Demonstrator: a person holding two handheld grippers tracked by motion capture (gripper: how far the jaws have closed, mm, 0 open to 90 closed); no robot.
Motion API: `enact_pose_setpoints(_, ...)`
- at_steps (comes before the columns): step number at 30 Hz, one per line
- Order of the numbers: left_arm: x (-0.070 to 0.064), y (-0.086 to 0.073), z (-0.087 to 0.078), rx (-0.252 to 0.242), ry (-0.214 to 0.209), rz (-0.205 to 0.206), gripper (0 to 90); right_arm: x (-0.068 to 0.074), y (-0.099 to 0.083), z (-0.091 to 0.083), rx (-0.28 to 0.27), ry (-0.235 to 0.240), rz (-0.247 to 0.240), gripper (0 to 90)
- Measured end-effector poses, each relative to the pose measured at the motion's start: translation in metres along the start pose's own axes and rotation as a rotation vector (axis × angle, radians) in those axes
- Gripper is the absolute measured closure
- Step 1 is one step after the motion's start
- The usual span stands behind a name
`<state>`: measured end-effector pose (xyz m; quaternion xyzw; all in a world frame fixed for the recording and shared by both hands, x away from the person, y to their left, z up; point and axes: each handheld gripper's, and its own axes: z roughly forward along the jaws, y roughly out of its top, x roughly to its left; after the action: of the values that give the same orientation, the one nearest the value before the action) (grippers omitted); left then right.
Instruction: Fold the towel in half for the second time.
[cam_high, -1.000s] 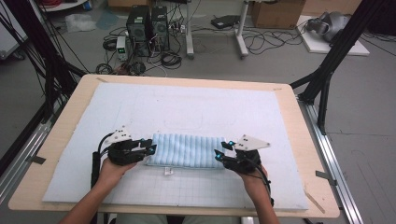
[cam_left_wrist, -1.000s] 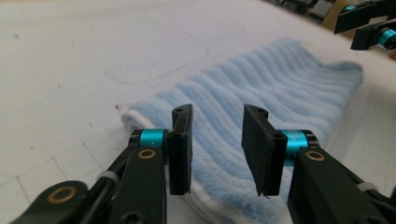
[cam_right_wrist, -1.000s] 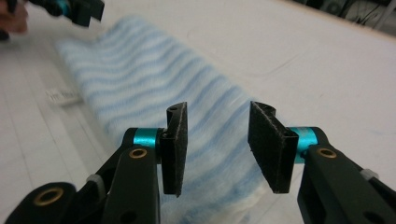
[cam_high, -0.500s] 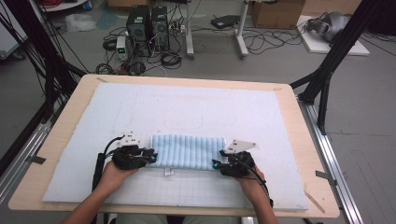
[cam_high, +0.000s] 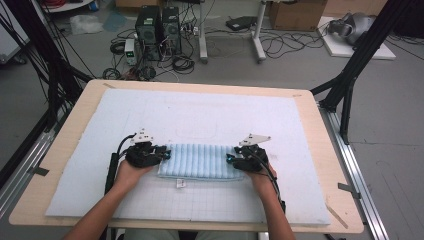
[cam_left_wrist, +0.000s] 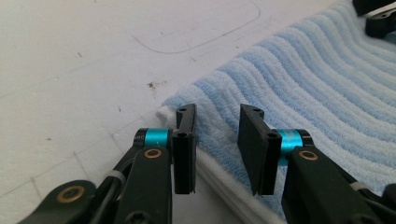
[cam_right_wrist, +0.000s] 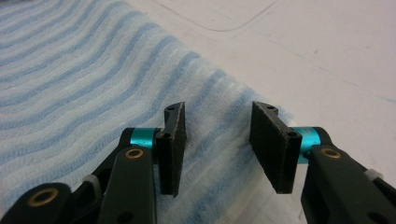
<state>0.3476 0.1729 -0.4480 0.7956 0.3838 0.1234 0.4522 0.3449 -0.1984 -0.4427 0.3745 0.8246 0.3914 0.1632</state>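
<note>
- The striped blue towel (cam_high: 199, 161) lies folded flat on the white foam mat (cam_high: 210, 115) that covers the counter (cam_high: 65, 145), stretched between the two pairs of fingers, one short end under each.
- The left gripper (cam_left_wrist: 217, 144) hangs over the towel's far-left corner. Its fingers (cam_left_wrist: 186, 140) stand a moderate gap apart and hold nothing. The corner's edge, with a white under-layer (cam_left_wrist: 219, 179) showing, runs just below and between them, probably so they can close on all layers at once.
- The right gripper (cam_right_wrist: 219, 144) mirrors it at the opposite end. Its fingers (cam_right_wrist: 275, 144) are parted somewhat wider and empty. The towel's edge passes beneath them, with bare mat just beyond the outer finger.
- Seen from the high view, the left gripper (cam_high: 161, 151) and right gripper (cam_high: 231, 160) point inward at each other across the cloth, which suits lifting both corners together so a fold stays square.
- A small white tag (cam_high: 180, 184) lies on the mat just nearer the person than the towel, apart from both pairs of fingers.
</note>
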Motion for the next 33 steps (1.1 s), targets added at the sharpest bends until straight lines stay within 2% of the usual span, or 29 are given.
enact_pose_setpoints(1, 0.001, 0.000, -0.001, 0.000, -0.001, -0.003, 67.4, 0.000, 0.000, -0.001, 0.001, -0.020, 0.000, 54.7)
enact_pose_setpoints(3, 0.003, 0.000, -0.006, -0.018, -0.001, -0.016, 65.8, -0.001, 0.000, -0.006, -0.015, -0.015, 0.009, 53.0)
enact_pose_setpoints(4, 0.004, 0.000, -0.008, -0.046, -0.008, -0.025, 64.5, -0.001, 0.000, -0.010, -0.025, -0.018, 0.006, 52.5)
enact_pose_setpoints(7, 0.006, 0.000, -0.021, -0.132, -0.032, -0.009, 59.7, 0.000, 0.000, -0.022, -0.069, -0.022, 0.002, 48.2)
enact_pose_setpoints(9, 0.008, 0.001, -0.029, -0.186, -0.049, 0.000, 59.2, 0.001, -0.001, -0.031, -0.086, -0.047, -0.011, 42.3)
enact_pose_setpoints(11, 0.012, 0.002, -0.039, -0.253, -0.055, -0.009, 49.9, 0.000, -0.002, -0.040, -0.111, -0.065, -0.011, 36.6)
enact_pose_setpoints(13, 0.015, 0.001, -0.046, -0.294, -0.055, -0.011, 42.4, 0.000, -0.004, -0.048, -0.132, -0.087, -0.004, 30.2)
enact_pose_setpoints(16, 0.021, 0.000, -0.059, -0.350, -0.032, -0.024, 30.4, -0.001, -0.007, -0.063, -0.164, -0.135, -0.006, 22.2)
enact_pose_setpoints(21, 0.031, -0.001, -0.075, -0.405, -0.006, -0.020, 20.0, -0.004, -0.013, -0.081, -0.194, -0.175, 0.008, 14.9)
enact_pose_setpoints(23, 0.033, -0.002, -0.081, -0.416, 0.007, -0.011, 19.4, -0.005, -0.015, -0.086, -0.202, -0.192, 0.004, 13.3)
enact_pose_setpoints(25, 0.034, -0.002, -0.085, -0.430, 0.012, -0.007, 19.4, -0.006, -0.017, -0.091, -0.211, -0.204, 0.020, 12.2)
enact_pose_setpoints(28, 0.035, -0.004, -0.091, -0.441, 0.024, -0.006, 19.4, -0.009, -0.022, -0.098, -0.226, -0.210, 0.041, 11.8)
enact_pose_setpoints(33, 0.033, -0.010, -0.101, -0.451, 0.038, 0.006, 19.6, -0.011, -0.028, -0.109, -0.245, -0.213, 0.037, 11.4)
